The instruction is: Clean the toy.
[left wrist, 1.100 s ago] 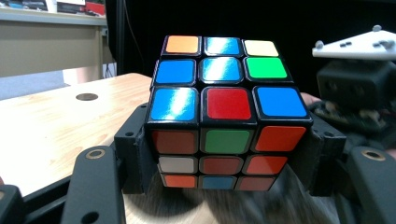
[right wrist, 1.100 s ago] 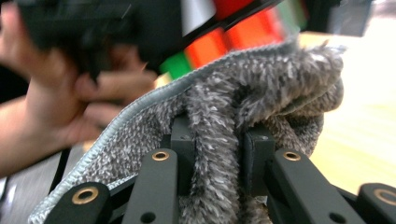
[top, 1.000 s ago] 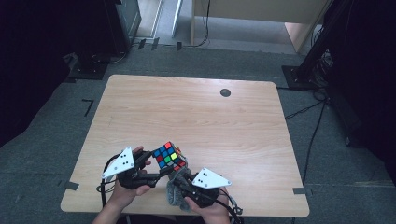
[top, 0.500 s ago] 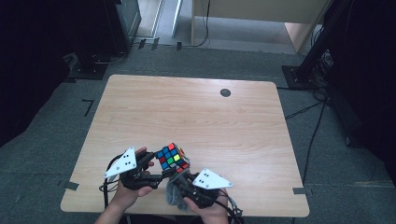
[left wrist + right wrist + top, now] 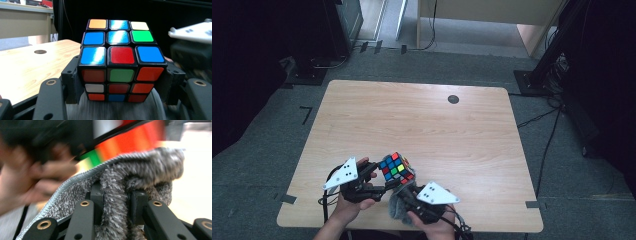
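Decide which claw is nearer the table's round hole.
Left. The left claw, shut on the cube, sits slightly closer to the hole; the right claw, gripping the cloth, lies nearer the person.

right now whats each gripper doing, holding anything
Left gripper: closed on the puzzle cube, fingers clamping its two sides.
Right gripper: closed on a fold of the grey fuzzy cloth, held up against the cube.

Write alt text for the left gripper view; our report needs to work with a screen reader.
A scrambled puzzle cube sits clamped between the two black jaws of the left tongs, its top mostly blue with orange, yellow, green and red stickers. Grey cloth blurs beneath it, and a wooden table lies left.
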Motion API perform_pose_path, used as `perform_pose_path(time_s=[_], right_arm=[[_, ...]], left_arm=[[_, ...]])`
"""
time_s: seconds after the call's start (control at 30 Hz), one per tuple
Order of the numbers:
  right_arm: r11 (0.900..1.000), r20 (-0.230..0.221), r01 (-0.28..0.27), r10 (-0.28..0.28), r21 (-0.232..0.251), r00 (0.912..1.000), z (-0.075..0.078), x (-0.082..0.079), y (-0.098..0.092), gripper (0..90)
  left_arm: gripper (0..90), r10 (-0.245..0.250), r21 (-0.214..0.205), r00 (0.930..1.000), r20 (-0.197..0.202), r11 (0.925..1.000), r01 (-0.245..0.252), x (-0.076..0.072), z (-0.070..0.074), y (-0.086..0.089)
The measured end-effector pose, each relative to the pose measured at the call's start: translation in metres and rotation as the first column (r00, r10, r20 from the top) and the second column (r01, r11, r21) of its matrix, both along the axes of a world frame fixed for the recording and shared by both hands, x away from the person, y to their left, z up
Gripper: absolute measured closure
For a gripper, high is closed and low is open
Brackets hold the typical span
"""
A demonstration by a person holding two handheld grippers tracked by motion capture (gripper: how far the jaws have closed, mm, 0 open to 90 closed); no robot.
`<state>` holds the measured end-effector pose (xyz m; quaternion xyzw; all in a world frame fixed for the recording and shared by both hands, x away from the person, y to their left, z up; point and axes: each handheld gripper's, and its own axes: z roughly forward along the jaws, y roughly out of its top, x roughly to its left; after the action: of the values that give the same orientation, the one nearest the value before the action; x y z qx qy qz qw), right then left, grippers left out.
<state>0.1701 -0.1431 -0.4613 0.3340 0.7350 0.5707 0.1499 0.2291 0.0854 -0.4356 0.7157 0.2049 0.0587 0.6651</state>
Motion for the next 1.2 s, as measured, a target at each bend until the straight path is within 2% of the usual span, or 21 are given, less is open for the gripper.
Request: perform_pose_path(time_s=[0.03, 0.13, 0.17, 0.2, 0.23, 0.27, 0.3, 0.4, 0.5, 0.53, 0.57, 0.63, 0.67, 0.7, 0.77, 0.8, 0.83, 0.87, 0.9, 1.03, 1.2], right_arm=[[1.0, 0.0, 0.0, 0.0, 0.0, 1.0, 0.0, 0.0, 0.0, 70.3], [0.9941, 0.008, -0.057, 0.058, -0.092, 0.9983, -0.004, -0.002, 0.011, 69.0], [0.9941, 0.008, -0.057, 0.058, -0.092, 0.9983, -0.004, -0.002, 0.011, 69.0], [0.9929, 0.001, 0.021, -0.021, -0.117, 0.9998, -0.004, 0.005, 0.0, 68.9], [0.991, 0.001, 0.059, -0.059, -0.12, 0.9982, -0.004, 0.009, -0.006, 68.9], [0.991, 0.001, 0.059, -0.059, -0.12, 0.9982, -0.004, 0.009, -0.006, 68.9], [0.9857, 0.0, 0.114, -0.115, -0.125, 0.9934, -0.004, 0.014, -0.016, 69.0], [0.9543, -0.024, 0.274, -0.279, -0.118, 0.96, -0.004, 0.028, -0.05, 69.2], [0.9018, -0.016, 0.397, -0.405, -0.171, 0.9141, -0.014, 0.042, -0.078, 68.0], [0.9018, -0.016, 0.397, -0.405, -0.171, 0.9141, -0.014, 0.042, -0.078, 68.0], [0.8908, -0.036, 0.415, -0.428, -0.186, 0.9031, -0.023, 0.047, -0.085, 65.4], [0.8865, -0.036, 0.419, -0.434, -0.196, 0.9003, -0.025, 0.048, -0.086, 62.9], [0.8855, -0.041, 0.418, -0.434, -0.204, 0.9, -0.03, 0.051, -0.087, 55.5], [0.8855, -0.041, 0.418, -0.434, -0.204, 0.9, -0.03, 0.051, -0.087, 55.5], [0.8838, -0.026, 0.428, -0.44, -0.189, 0.8975, -0.029, 0.051, -0.087, 44.4], [0.8847, -0.015, 0.43, -0.44, -0.18, 0.898, -0.026, 0.05, -0.087, 40.6], [0.8923, 0.022, 0.425, -0.427, -0.152, 0.904, -0.017, 0.046, -0.085, 35.5], [0.8923, 0.022, 0.425, -0.427, -0.152, 0.904, -0.017, 0.046, -0.085, 35.5], [0.8988, 0.037, 0.416, -0.415, -0.138, 0.9091, -0.014, 0.045, -0.084, 34.3], [0.9467, 0.097, 0.31, -0.302, -0.086, 0.9483, -0.002, 0.033, -0.066, 31.6], [0.98, 0.148, 0.187, -0.176, -0.068, 0.9733, 0.004, 0.022, -0.041, 29.7]], left_arm=[[34.1, 0.001, 0.003, 1.0, 0.002, 1.0, -0.001, 0.0, 0.0, 0.0], [34.0, 0.035, 0.022, 0.9992, 0.017, 0.9991, -0.036, 0.001, 0.002, 0.005], [34.0, 0.035, 0.022, 0.9992, 0.017, 0.9991, -0.036, 0.001, 0.002, 0.005], [34.1, 0.046, 0.015, 0.9988, 0.014, 0.9988, -0.046, 0.002, 0.002, 0.008], [34.1, 0.051, 0.014, 0.9986, 0.015, 0.9986, -0.051, 0.003, 0.002, 0.01], [34.1, 0.06, 0.014, 0.9981, 0.015, 0.9981, -0.06, 0.004, 0.002, 0.012], [34.1, 0.069, 0.015, 0.9975, 0.013, 0.9975, -0.069, 0.005, 0.002, 0.014], [34.1, 0.081, 0.018, 0.9967, 0.005, 0.9965, -0.081, 0.008, 0.0, 0.017], [34.0, 0.084, 0.025, 0.9965, 0.001, 0.9962, -0.084, 0.009, -0.002, 0.016], [34.0, 0.083, 0.03, 0.9966, -0.002, 0.9961, -0.083, 0.009, -0.003, 0.015], [34.1, 0.084, 0.036, 0.9965, -0.001, 0.9958, -0.083, 0.009, -0.004, 0.013], [34.1, 0.083, 0.044, 0.9965, -0.005, 0.9956, -0.083, 0.009, -0.005, 0.012], [34.0, 0.085, 0.048, 0.9964, -0.006, 0.9953, -0.085, 0.01, -0.005, 0.011], [34.0, 0.089, 0.052, 0.996, -0.01, 0.9948, -0.088, 0.01, -0.006, 0.011], [34.1, 0.093, 0.05, 0.9955, -0.014, 0.9944, -0.093, 0.011, -0.006, 0.012], [34.0, 0.096, 0.048, 0.9952, -0.019, 0.9943, -0.095, 0.011, -0.006, 0.013], [34.0, 0.099, 0.043, 0.9948, -0.022, 0.9942, -0.098, 0.012, -0.006, 0.014], [34.0, 0.099, 0.042, 0.9947, -0.025, 0.9943, -0.098, 0.012, -0.005, 0.014], [34.0, 0.102, 0.034, 0.9944, -0.029, 0.9943, -0.101, 0.012, -0.005, 0.015], [34.1, 0.103, 0.023, 0.9939, -0.042, 0.9945, -0.102, 0.013, -0.005, 0.016], [34.1, 0.094, 0.022, 0.9946, -0.045, 0.9954, -0.093, 0.012, -0.004, 0.013]])
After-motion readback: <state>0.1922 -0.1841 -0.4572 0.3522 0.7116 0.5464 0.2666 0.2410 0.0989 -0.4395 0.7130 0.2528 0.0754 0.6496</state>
